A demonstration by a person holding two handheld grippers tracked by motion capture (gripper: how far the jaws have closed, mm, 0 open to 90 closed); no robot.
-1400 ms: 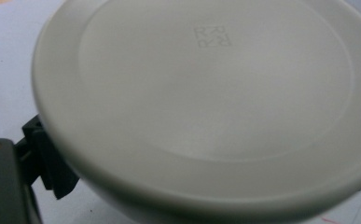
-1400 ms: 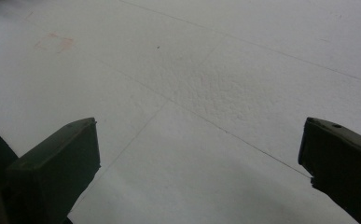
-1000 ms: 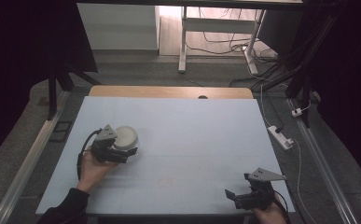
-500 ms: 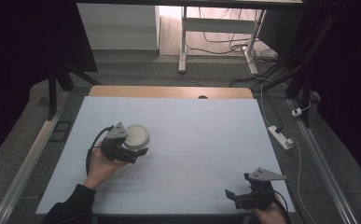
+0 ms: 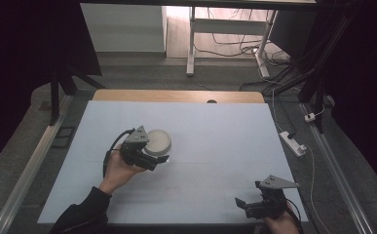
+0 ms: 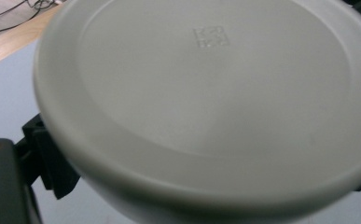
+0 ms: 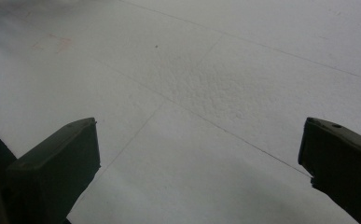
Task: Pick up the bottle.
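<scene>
Bowl shifted rightward w/ left gripper, jaws pinching its rim; carry underway. Right gripper spread, idle near table edge.

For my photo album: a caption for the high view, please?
Left gripper holds a round white dish over the table.

Pale blue table, white power strip on floor beside it

Dim room, backlit doorway, blurred close-up views
</scene>
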